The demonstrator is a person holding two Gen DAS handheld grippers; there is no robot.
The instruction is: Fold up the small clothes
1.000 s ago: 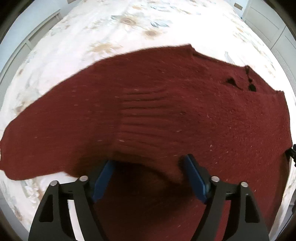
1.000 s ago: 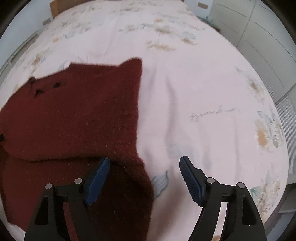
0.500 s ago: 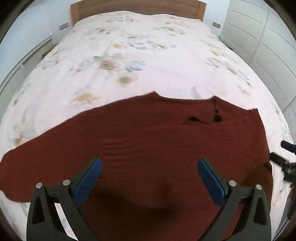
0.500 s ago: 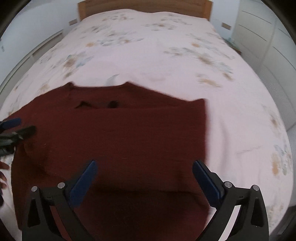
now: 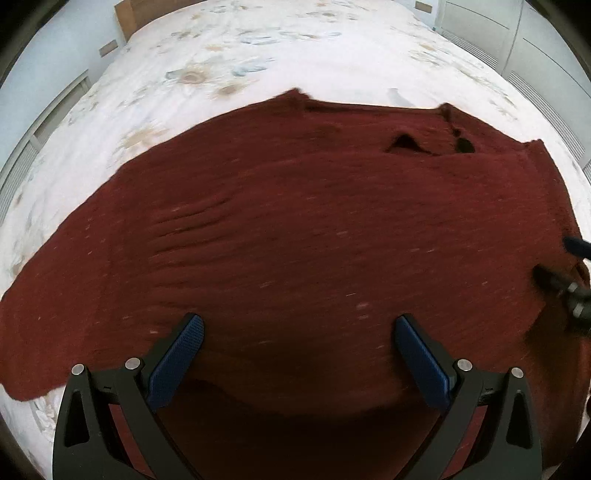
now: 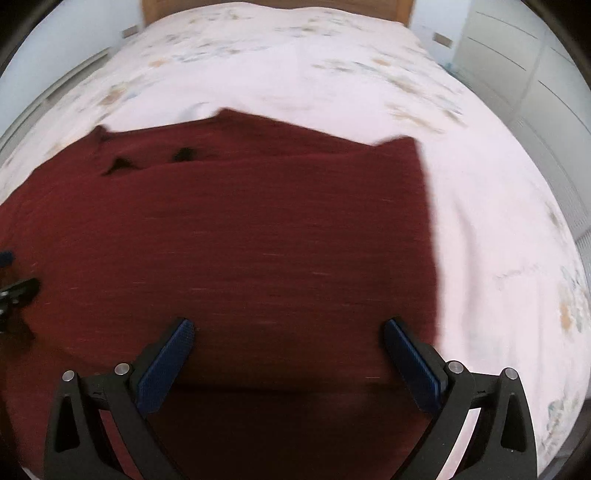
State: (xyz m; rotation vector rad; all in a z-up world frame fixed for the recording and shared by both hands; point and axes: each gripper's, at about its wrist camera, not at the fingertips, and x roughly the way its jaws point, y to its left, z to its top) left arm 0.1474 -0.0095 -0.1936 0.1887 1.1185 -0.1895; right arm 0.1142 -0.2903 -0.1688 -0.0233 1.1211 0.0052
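Nearest: left gripper spread wide, holding nothing, hovering over the near part of the sweater. Right gripper likewise released, fingers apart, nothing between them, over the sweater's right half.

Under both, a fold line runs across the near edge: looks like the hem has been brought up over the body, so one fold seems done. Upper layer lies fairly flat, w/ a patch of ribbed wrinkles left of centre in the left wrist view.

Further out: one sleeve stretches off to the left, not folded in. Right side ends in a straight edge; can't tell if that sleeve is tucked under. Neckline area at the far edge shows a couple of dark gaps.

Beyond: floral bed cover, headboard at the far end.

Judgement: early-to-mid. Left: sleeve(s) in, then another fold or two, smooth out.
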